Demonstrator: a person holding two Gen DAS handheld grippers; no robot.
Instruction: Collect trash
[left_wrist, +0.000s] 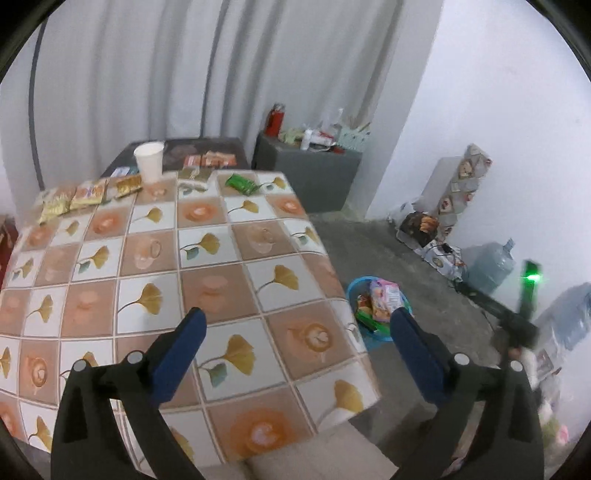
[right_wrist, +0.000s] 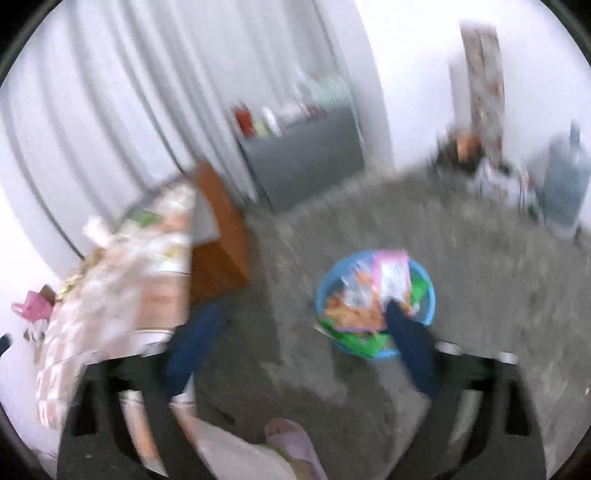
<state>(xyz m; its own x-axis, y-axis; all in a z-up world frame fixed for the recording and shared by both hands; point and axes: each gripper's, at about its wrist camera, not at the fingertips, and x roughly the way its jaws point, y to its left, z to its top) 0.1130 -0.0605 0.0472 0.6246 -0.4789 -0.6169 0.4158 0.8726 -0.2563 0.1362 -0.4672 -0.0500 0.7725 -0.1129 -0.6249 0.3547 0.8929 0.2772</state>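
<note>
My left gripper (left_wrist: 297, 319) is open and empty above the near right part of the table (left_wrist: 207, 284) with its patterned cloth. At the table's far edge lie a green wrapper (left_wrist: 242, 183), several yellow snack packets (left_wrist: 88, 195) and a white paper cup (left_wrist: 149, 161). A blue basin (left_wrist: 369, 334) full of wrappers stands on the floor right of the table. In the blurred right wrist view, my right gripper (right_wrist: 301, 314) is open and empty above the floor, its right finger over the blue basin (right_wrist: 375, 302).
A grey cabinet (left_wrist: 310, 173) with a red bottle and clutter stands by the back wall. Water jugs (left_wrist: 491, 266) and boxes line the right wall. The other gripper with a green light (left_wrist: 530, 291) shows at right. The floor is grey concrete.
</note>
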